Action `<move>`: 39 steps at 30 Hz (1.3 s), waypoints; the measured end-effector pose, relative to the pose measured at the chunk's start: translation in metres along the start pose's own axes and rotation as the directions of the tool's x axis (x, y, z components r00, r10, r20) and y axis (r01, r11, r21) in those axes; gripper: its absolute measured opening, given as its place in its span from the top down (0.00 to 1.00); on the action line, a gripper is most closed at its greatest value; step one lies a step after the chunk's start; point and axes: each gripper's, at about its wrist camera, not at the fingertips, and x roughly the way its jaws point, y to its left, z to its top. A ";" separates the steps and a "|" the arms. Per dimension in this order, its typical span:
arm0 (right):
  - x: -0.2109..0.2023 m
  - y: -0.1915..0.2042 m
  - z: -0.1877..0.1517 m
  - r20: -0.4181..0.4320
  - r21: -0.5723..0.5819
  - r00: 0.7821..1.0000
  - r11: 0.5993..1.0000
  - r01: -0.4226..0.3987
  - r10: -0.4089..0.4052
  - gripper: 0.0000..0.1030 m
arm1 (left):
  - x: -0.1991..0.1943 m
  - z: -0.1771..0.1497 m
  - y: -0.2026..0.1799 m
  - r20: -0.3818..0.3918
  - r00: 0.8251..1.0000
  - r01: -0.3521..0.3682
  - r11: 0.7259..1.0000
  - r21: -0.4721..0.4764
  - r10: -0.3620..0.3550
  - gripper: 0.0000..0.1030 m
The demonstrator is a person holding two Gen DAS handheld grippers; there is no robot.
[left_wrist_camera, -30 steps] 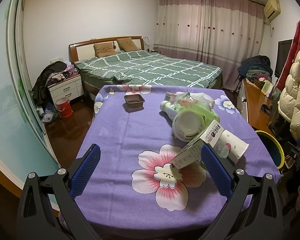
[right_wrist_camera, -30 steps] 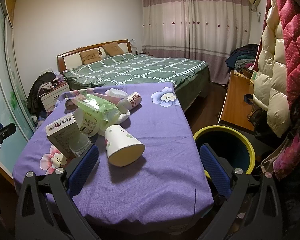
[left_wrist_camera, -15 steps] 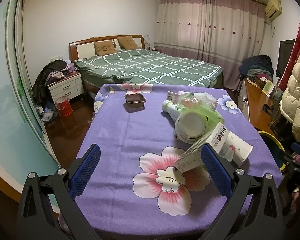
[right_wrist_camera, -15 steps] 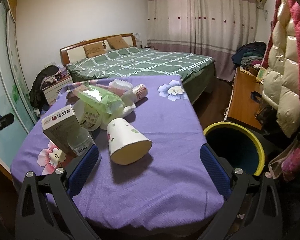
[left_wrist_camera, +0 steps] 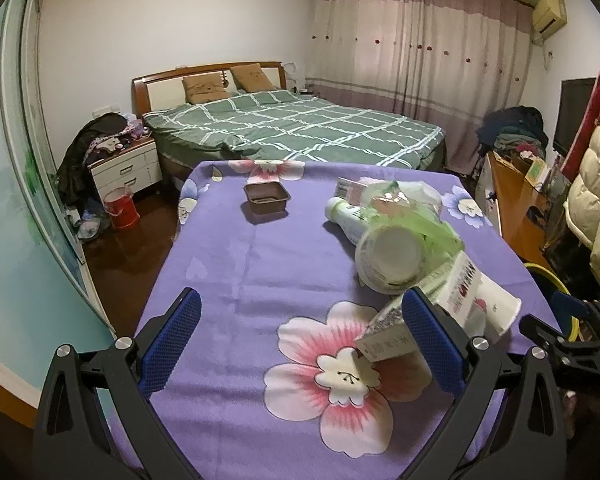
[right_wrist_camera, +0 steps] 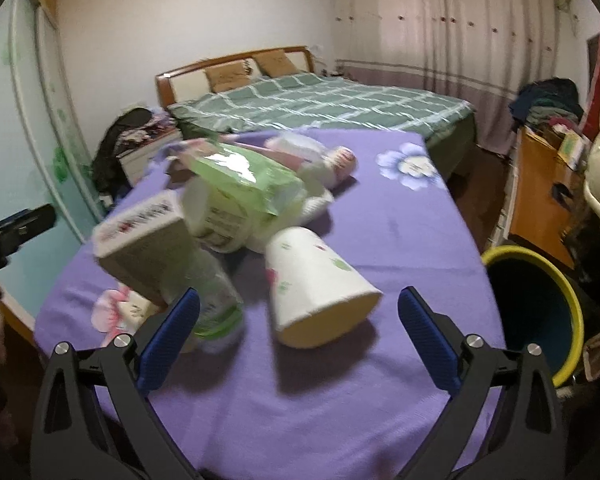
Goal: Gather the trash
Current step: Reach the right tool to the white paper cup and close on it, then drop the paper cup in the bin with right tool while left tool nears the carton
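A heap of trash lies on the purple flowered tablecloth (left_wrist_camera: 228, 264): a white paper cup (right_wrist_camera: 320, 280) on its side, a tilted carton (right_wrist_camera: 144, 240), a clear plastic bottle (right_wrist_camera: 216, 300), a white tub (left_wrist_camera: 388, 256) under a green wrapper (right_wrist_camera: 240, 176), and a white bottle (left_wrist_camera: 344, 216). A small brown tray (left_wrist_camera: 266, 198) sits apart, farther back. My right gripper (right_wrist_camera: 298, 336) is open just short of the paper cup. Over the near left of the cloth my left gripper (left_wrist_camera: 300, 340) stands open, its right finger beside the carton (left_wrist_camera: 392, 340). A yellow-rimmed bin (right_wrist_camera: 540, 308) stands on the floor right of the table.
Beyond the table is a bed (left_wrist_camera: 296, 128) with a green checked cover. A white nightstand (left_wrist_camera: 126, 168) and a red bucket (left_wrist_camera: 120, 212) are at the left. An orange desk (right_wrist_camera: 540, 192) and hanging padded jackets (left_wrist_camera: 596, 208) crowd the right side.
My right gripper has moved forward and down toward the paper cup, which now looms larger between its fingers. The left gripper has drifted slightly left. Both stay open.
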 end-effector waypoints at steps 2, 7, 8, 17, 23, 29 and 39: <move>-0.001 0.011 0.002 0.005 -0.036 0.999 0.999 -0.031 0.031 0.08 | 0.000 0.003 0.005 0.006 1.000 -0.008 1.000 -0.011 0.008 0.04; 0.005 0.037 0.003 -0.013 -0.113 0.994 0.988 -0.108 0.107 0.08 | -0.004 0.008 0.012 0.031 0.999 -0.023 1.000 -0.021 0.023 0.04; 0.007 0.040 0.003 -0.018 -0.130 0.996 0.987 -0.091 0.089 0.08 | -0.005 0.008 0.012 0.033 0.999 -0.025 0.999 -0.019 0.026 0.04; 0.033 -0.007 0.004 -0.069 -0.019 0.997 1.000 0.020 -0.021 0.13 | -0.002 0.004 0.005 0.022 1.000 -0.007 1.000 0.003 0.007 0.04; 0.076 -0.017 0.005 -0.159 -0.057 0.987 0.998 0.011 -0.020 0.13 | -0.002 0.005 -0.004 0.022 1.000 -0.001 1.000 0.022 0.000 0.04; 0.094 -0.030 0.001 -0.211 -0.011 0.977 0.999 -0.033 0.030 0.39 | 0.000 0.006 -0.007 0.021 1.000 0.002 0.999 0.033 -0.003 0.04; 0.079 -0.035 0.006 -0.154 0.011 0.987 0.999 -0.051 0.052 0.61 | 0.009 0.005 -0.016 0.004 1.000 0.027 0.999 0.047 -0.028 0.04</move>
